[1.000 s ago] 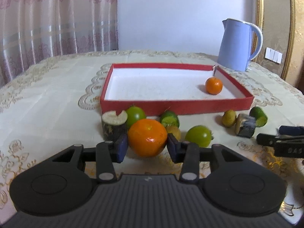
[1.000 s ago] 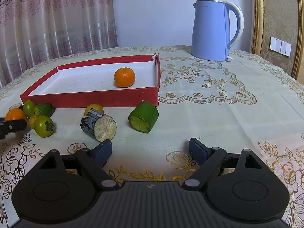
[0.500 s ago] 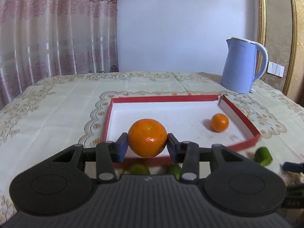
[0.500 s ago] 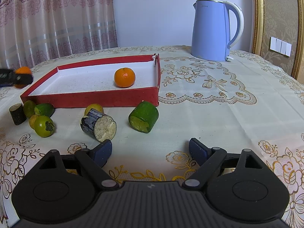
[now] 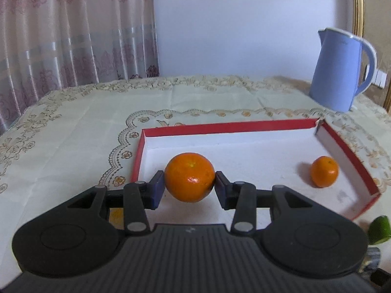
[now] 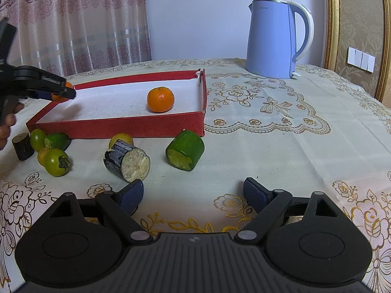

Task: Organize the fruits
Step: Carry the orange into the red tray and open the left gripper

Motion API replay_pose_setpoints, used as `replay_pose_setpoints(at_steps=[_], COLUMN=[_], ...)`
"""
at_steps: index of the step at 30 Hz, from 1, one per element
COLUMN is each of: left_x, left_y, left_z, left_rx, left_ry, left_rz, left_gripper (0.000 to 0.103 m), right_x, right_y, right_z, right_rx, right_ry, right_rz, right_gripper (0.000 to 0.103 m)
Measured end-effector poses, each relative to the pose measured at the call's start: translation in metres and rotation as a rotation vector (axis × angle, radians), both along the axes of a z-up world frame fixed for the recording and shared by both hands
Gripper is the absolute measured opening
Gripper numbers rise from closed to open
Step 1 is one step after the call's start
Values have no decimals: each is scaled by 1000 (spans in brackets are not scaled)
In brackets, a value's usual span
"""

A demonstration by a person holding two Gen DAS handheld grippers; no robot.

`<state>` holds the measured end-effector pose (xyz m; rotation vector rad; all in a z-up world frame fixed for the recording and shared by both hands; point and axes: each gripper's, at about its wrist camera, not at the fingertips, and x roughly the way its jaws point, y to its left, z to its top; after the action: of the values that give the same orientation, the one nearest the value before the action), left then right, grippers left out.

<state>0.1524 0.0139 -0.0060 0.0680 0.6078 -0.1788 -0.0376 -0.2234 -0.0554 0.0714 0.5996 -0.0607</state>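
What changed: a second ago the big orange [image 5: 190, 177] sat on the tablecloth in front of the red tray [image 5: 227, 124], with the other fruit. Now it is up in the air, over the tray's left end.
Left gripper [image 5: 187, 187]: its two blue pads squeeze the big orange from both sides, so the orange hangs above the white tray floor.
What that means: the orange is picked up and carried over. I think the next step is to lower it into the tray and let go.
Right gripper [image 6: 193, 192]: its jaws are spread wide with nothing between them. It waits low over the tablecloth [image 6: 281, 146], in front of the tray, same as a second ago.
In the tray: one small orange [image 6: 160, 99] sits near the tray's right wall. The rest of the white floor is bare.
Still outside, in front of the tray: a green cut piece [image 6: 185, 150], a dark cut piece with a pale end [image 6: 127, 160], a yellow fruit [image 6: 121, 138] behind it, a green round fruit [image 6: 57, 162], more green and yellow fruit [image 6: 56, 140] and a dark stub [image 6: 23, 146] near the tray's left corner.
Kettle [image 6: 277, 38]: the blue kettle stands behind the tray, off to its right. It is not part of the job.
How far along: one orange in, one on the way, many pieces left.
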Motion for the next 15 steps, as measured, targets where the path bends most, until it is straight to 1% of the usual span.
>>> replay_pose_setpoints(at_steps=[7, 8, 12, 13, 14, 15], left_x=[30, 31, 33, 32, 31, 30], left_y=[0, 0, -1, -2, -2, -3], left_z=[-17, -19, -19, -19, -19, -18], left_rx=[-5, -9, 12, 16, 21, 25], left_ry=[111, 117, 111, 113, 117, 108], left_rz=[3, 6, -1, -2, -6, -3], left_gripper=[40, 40, 41, 43, 57, 76], right_x=[0, 0, 0, 1, 1, 1], right_y=[0, 0, 0, 0, 0, 0], right_z=[0, 0, 0, 0, 1, 0], right_rx=[1, 0, 0, 0, 1, 1], right_ry=[1, 1, 1, 1, 1, 1], right_rz=[0, 0, 1, 1, 1, 1], right_gripper=[89, 90, 90, 90, 90, 90])
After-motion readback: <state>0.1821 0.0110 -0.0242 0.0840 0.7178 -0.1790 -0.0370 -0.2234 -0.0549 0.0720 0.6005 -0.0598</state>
